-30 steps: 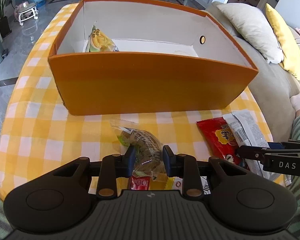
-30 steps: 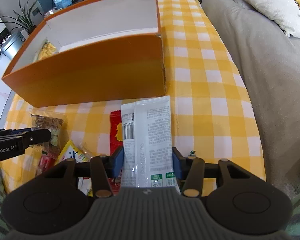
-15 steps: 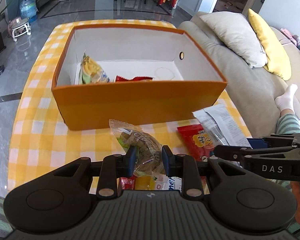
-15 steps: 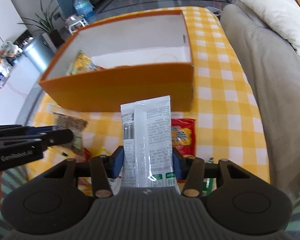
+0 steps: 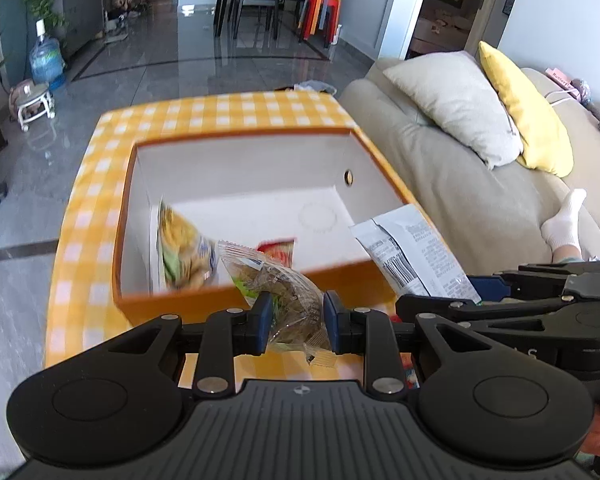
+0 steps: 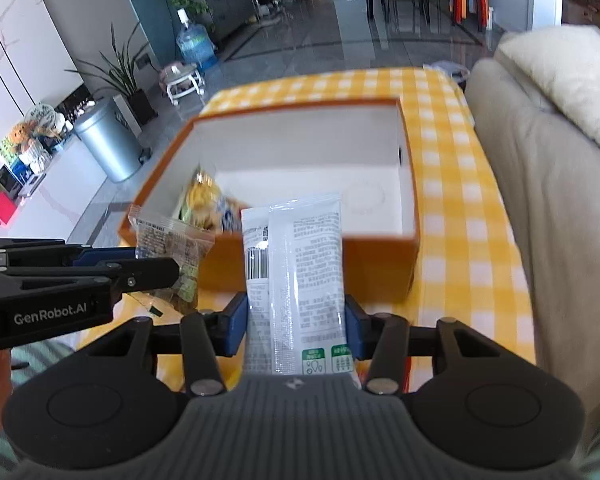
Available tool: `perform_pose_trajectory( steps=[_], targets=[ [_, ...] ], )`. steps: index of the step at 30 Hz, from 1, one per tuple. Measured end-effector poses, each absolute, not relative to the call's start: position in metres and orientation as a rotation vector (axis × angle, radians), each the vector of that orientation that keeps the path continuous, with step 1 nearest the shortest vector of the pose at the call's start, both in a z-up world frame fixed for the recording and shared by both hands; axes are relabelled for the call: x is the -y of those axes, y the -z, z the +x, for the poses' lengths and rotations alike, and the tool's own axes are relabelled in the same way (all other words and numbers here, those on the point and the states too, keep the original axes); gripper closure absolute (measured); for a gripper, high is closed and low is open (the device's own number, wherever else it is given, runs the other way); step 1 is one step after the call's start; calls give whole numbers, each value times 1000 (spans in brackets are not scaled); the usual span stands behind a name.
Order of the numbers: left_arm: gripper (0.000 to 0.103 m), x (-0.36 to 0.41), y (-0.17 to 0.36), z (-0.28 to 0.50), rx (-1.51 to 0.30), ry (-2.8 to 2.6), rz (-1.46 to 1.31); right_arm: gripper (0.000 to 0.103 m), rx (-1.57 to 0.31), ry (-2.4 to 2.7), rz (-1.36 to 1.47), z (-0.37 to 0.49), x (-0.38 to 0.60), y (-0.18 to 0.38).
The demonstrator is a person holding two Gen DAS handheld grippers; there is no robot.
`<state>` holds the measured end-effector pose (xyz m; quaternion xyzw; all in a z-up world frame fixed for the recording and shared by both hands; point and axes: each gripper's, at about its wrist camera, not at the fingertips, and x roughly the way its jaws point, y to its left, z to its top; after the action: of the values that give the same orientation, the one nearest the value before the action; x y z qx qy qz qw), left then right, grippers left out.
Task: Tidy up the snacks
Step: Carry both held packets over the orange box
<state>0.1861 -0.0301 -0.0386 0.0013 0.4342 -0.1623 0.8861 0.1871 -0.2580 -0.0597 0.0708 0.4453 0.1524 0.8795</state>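
Bench (image 5: 80,216), yellow check cloth. Orange box (image 5: 188,300) on it, two packets inside. Right gripper (image 6: 296,320) clamps white sachet (image 6: 304,264), left gripper (image 5: 294,320) clamps clear snack bag (image 5: 284,292); both raised near the box's front wall. Step: carry-over. Next: advance past the rim, lower, release.

Glossy plastic wrapper (image 6: 300,272), matt cardboard box (image 5: 340,280), checked cloth (image 6: 460,200)
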Motion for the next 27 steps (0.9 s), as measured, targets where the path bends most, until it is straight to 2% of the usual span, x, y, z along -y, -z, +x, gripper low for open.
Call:
perform_pose_trajectory(
  steps=[7, 13, 27],
  targets=[
    [73, 35, 28, 222, -899, 347, 33, 57, -874, -300, 127, 227, 263, 37],
    [73, 42, 37, 259, -974, 337, 69, 57, -883, -280, 86, 273, 256, 34],
    [73, 60, 77, 315, -1130, 351, 187, 57, -1068, -305, -102, 348, 226, 95]
  ],
)
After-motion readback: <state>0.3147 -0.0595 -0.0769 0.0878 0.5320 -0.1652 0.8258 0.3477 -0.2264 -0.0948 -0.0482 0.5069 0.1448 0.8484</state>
